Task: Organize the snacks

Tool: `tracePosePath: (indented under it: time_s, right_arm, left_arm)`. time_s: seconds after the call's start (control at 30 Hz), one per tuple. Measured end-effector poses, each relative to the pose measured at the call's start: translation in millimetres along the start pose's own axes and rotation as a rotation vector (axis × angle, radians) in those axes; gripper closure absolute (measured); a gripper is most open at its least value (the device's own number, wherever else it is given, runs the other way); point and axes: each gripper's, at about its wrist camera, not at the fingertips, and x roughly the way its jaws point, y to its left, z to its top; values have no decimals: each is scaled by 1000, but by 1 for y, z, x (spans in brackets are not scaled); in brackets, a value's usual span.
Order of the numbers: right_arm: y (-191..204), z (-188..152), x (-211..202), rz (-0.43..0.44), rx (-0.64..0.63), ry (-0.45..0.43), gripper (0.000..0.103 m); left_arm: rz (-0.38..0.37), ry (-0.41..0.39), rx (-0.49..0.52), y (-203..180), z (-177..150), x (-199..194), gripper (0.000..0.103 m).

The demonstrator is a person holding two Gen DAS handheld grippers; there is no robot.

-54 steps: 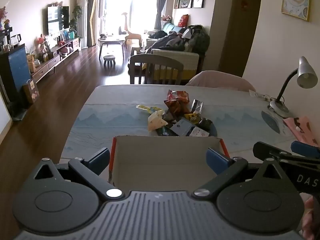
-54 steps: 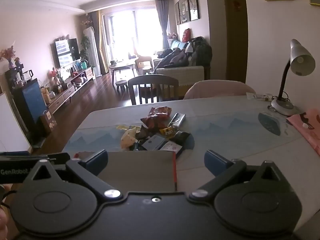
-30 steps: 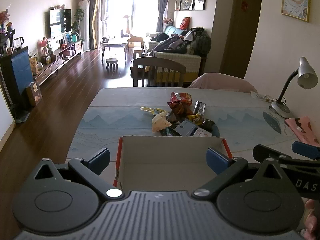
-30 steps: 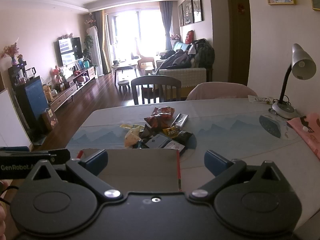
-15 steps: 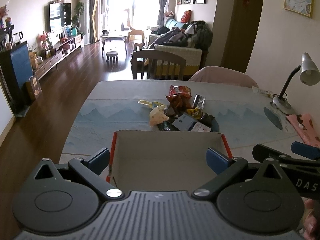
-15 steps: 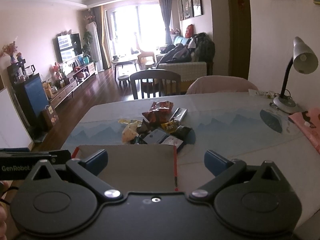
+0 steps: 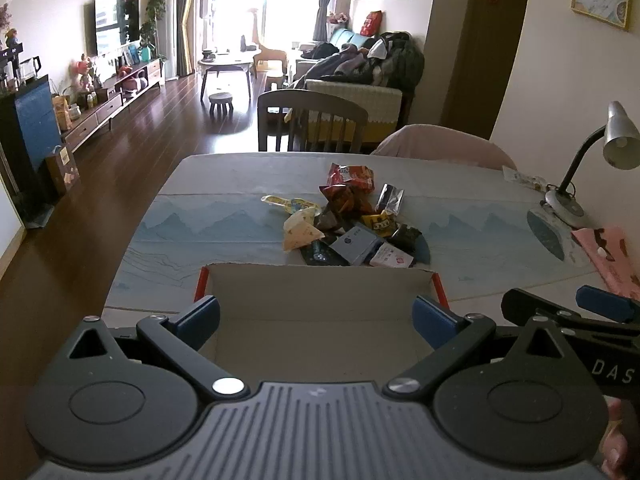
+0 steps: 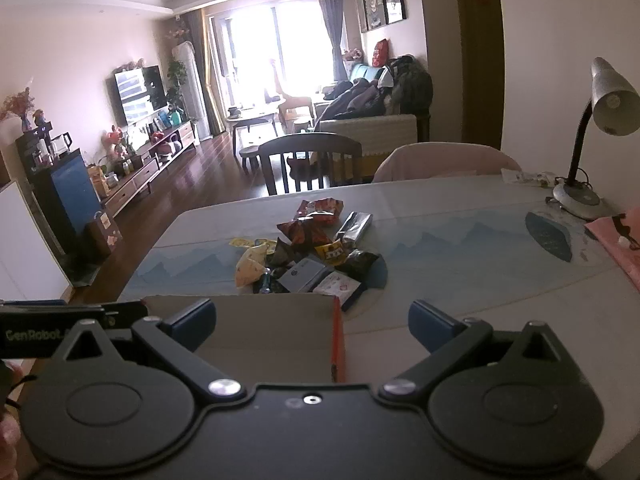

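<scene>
On right claw point(image 7: 608, 308): "DAS" lettering

Home, open living-dining room: TV point(image 7: 117, 24), sofa point(image 7: 352, 76), dining table point(image 7: 240, 184), wooden chair point(image 7: 312, 120).

Matt cardboard box point(image 7: 316, 312), glossy foil snack packets point(image 7: 348, 216), polished wood floor point(image 7: 120, 152)

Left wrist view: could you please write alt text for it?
An open, empty brown cardboard box with red edges sits on the pale blue table between the open left claw, with a pile of mixed snack packets just beyond it.
</scene>
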Motion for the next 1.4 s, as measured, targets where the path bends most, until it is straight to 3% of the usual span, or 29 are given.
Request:
tracePosePath:
  time_s: [0.67,1.4]
  right_arm:
    - [-15,13,28,63,-30,27,0]
    - [-17,21,28,73,-36,20,1]
  left_arm:
    - [75,33,-19,-7,10,23,0]
    - [82,29,-26,-8,16,27,0]
